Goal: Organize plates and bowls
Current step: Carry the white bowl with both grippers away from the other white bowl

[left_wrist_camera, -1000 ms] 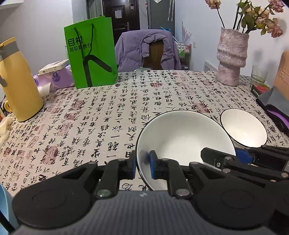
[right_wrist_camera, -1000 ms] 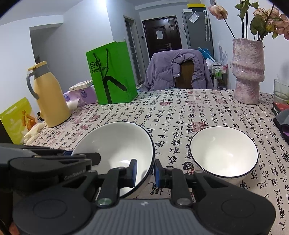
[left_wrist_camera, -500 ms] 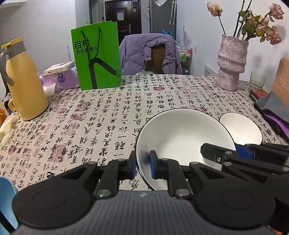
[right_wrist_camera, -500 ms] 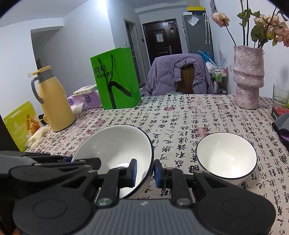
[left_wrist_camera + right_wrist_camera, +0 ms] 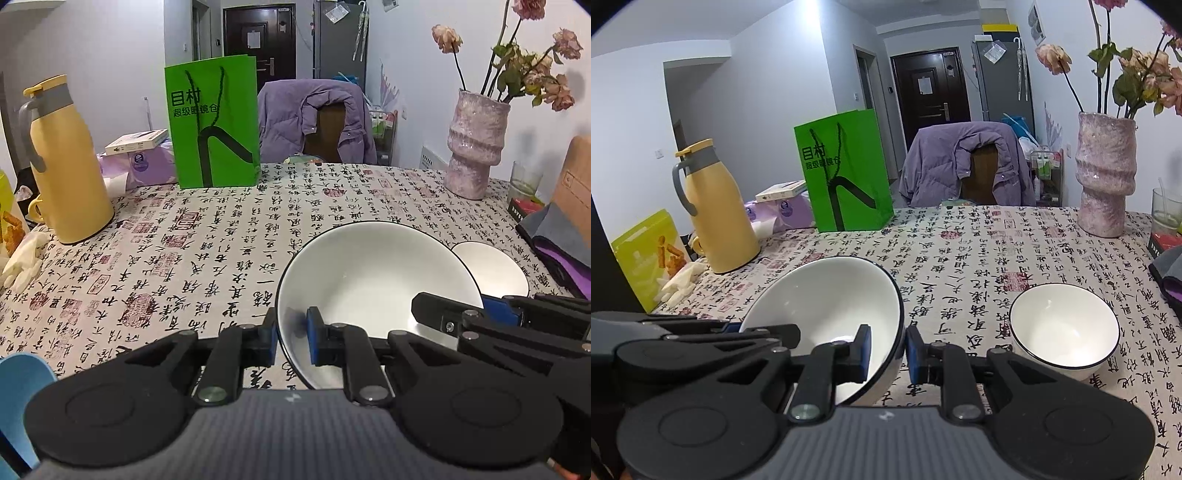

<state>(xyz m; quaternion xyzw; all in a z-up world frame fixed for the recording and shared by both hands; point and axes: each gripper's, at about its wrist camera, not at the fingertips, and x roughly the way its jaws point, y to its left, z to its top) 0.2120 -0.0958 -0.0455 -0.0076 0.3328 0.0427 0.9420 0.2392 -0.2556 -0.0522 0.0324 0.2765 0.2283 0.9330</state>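
White big bowl (image 5: 373, 280) | L gripper (image 5: 291, 334) + R gripper (image 5: 886, 349) jaws clamp rim | small bowl (image 5: 1063, 325) beside

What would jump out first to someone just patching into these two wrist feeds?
The large white bowl, front and centre, pinched at opposite rims by the left gripper and the right gripper. Next, the smaller white bowl sitting on the calligraphy tablecloth to its right, then the bright green paper bag standing at the far edge.
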